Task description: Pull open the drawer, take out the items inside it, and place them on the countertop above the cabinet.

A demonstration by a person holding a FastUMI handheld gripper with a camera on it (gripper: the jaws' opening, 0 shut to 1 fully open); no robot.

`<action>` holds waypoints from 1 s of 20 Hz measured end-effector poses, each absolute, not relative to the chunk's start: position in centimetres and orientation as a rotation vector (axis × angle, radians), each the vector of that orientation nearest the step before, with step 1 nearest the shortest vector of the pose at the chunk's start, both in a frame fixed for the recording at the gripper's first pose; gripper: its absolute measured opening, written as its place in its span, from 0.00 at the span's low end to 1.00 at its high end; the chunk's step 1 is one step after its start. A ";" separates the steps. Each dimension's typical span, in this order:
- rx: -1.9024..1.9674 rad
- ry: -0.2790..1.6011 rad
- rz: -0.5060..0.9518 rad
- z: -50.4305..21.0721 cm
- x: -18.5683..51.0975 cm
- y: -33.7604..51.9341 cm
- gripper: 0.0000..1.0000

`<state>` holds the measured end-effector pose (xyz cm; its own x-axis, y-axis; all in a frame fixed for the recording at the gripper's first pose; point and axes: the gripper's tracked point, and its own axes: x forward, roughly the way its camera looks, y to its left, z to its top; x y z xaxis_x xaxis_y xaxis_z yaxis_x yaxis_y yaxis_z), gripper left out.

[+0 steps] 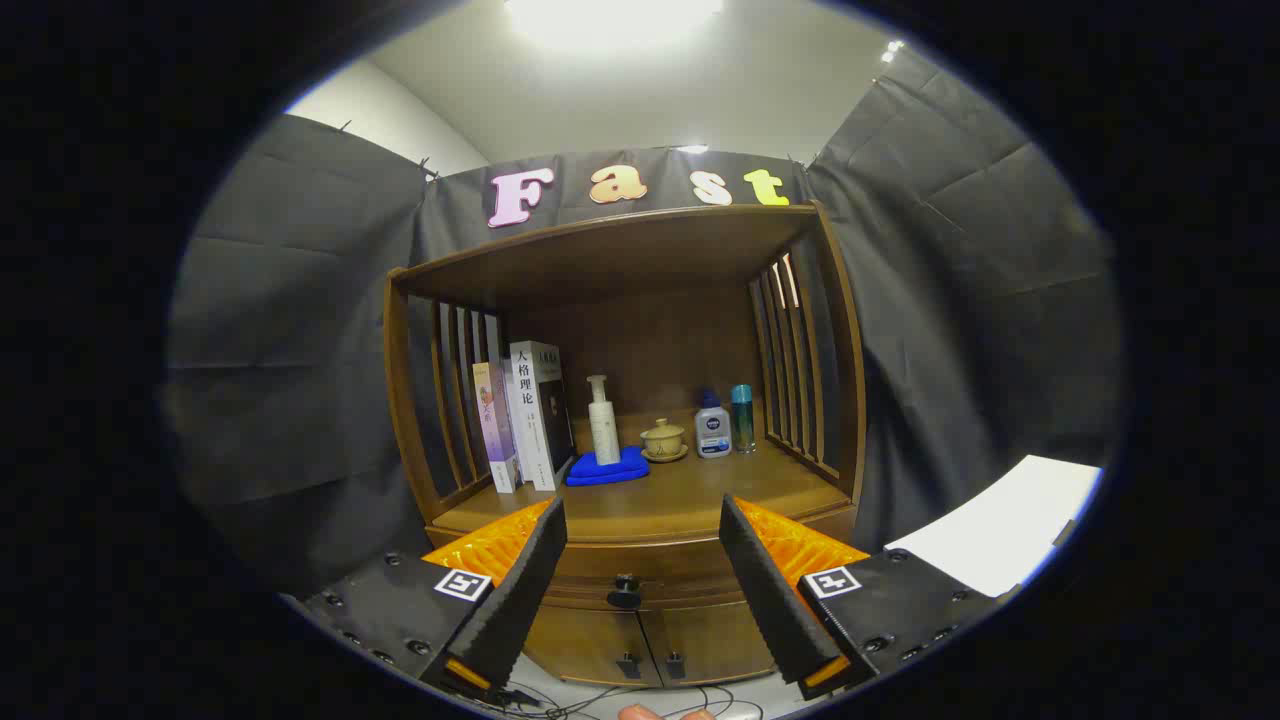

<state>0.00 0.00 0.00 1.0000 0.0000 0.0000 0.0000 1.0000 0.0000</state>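
Your gripper (642, 545) has its jaws spread wide, holding nothing. Between them, just ahead, the drawer (640, 578) sits closed, its dark knob (624, 591) centred. Below it are two cabinet doors (640, 645). Above the drawer, the front of the desk (640, 495) is bare. At the back stand books (525, 415), a pump bottle (602, 420) on a blue cloth (610, 468), a lidded cup (664, 438) and two bottles (726, 422).

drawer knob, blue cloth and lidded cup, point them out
drawer knob (624, 591), gripper view, on the round dark knob, between the open claw's fingers
blue cloth (608, 468), gripper view, on its folded front part
lidded cup (663, 437), gripper view, on the cup's body
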 end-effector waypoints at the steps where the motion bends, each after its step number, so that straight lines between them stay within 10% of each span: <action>1: -0.002 -0.001 0.006 0.0 0.2 0.1 0.97; 20: -0.037 -0.024 -0.018 -0.2 0.1 -0.1 0.98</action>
